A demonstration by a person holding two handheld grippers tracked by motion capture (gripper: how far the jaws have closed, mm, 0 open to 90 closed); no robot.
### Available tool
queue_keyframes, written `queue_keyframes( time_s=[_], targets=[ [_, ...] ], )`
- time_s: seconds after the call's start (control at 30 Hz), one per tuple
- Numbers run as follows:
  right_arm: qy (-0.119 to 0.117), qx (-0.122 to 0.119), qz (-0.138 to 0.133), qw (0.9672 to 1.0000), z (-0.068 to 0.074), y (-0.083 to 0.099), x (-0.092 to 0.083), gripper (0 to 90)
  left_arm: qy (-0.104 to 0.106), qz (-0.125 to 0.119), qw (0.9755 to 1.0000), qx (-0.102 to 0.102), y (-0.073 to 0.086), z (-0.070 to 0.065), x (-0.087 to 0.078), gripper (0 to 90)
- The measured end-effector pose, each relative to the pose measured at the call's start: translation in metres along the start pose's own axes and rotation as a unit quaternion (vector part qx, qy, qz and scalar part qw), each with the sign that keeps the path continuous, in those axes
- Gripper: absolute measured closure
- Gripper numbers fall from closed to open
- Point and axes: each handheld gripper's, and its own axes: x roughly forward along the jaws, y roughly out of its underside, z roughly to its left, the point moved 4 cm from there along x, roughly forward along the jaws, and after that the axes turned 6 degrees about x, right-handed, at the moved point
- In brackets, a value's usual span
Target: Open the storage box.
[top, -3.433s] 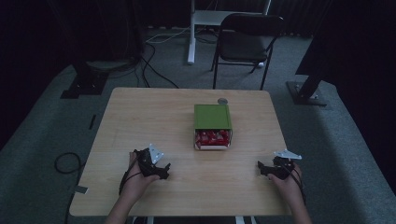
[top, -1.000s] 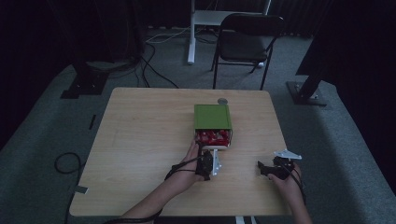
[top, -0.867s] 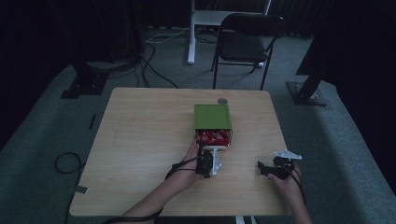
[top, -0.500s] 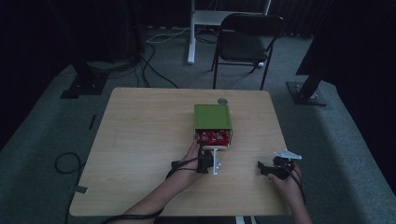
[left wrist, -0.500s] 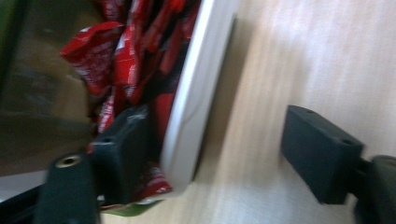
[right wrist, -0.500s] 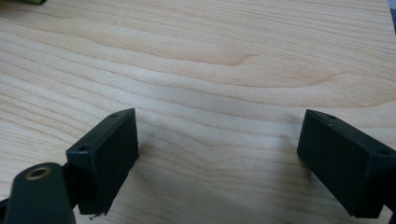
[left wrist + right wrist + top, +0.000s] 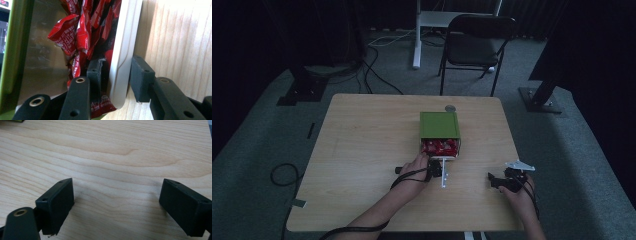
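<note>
Near the middle of the pale wooden table (image 7: 362,150), looking down on a squat box with a flat green lid (image 7: 439,125), its open end turned toward the person and its far end lying close to a small grey round disc (image 7: 450,108). Showing at that open end: a heap of crinkled red foil packets (image 7: 82,32), crammed behind the white plastic front wall (image 7: 125,50) of the box's inner tray.

Reaching in from the left with the left hand (image 7: 414,167) and bringing the black two-jaw left gripper (image 7: 113,72) right up to the near end of the box. Straddling the white plastic front wall with the jaws, one inside among the red foil packets and one outside over bare wood. Having just been closing, with that wall between them and the gap now narrow. Lying against the inner face of the wall with the inside pad (image 7: 96,72); sitting just beside the outer face with the outside pad (image 7: 141,77), a thin dark sliver showing between the two, so not yet pinching.

Resting well apart, near the table's right front corner, with the right hand (image 7: 519,195) and the black two-jaw right gripper (image 7: 492,181). Holding those jaws spread wide over plain wood grain, gripping nothing.
</note>
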Motion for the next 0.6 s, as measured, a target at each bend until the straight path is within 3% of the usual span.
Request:
queue_keyframes(
  time_s=[0.3,0.6],
  targets=[
    [0.000,0.000,0.000,1.0000,0.0000,0.0000,0.0000,12.0,0.016,0.008,0.9998,0.011,-0.0015,0.0013,-0.0001,72.2],
    [0.000,0.000,0.000,1.0000,0.0000,0.0000,0.0000,12.0,0.030,0.015,0.9994,0.003,-0.0047,0.0011,-0.0036,72.9]
  ],
)
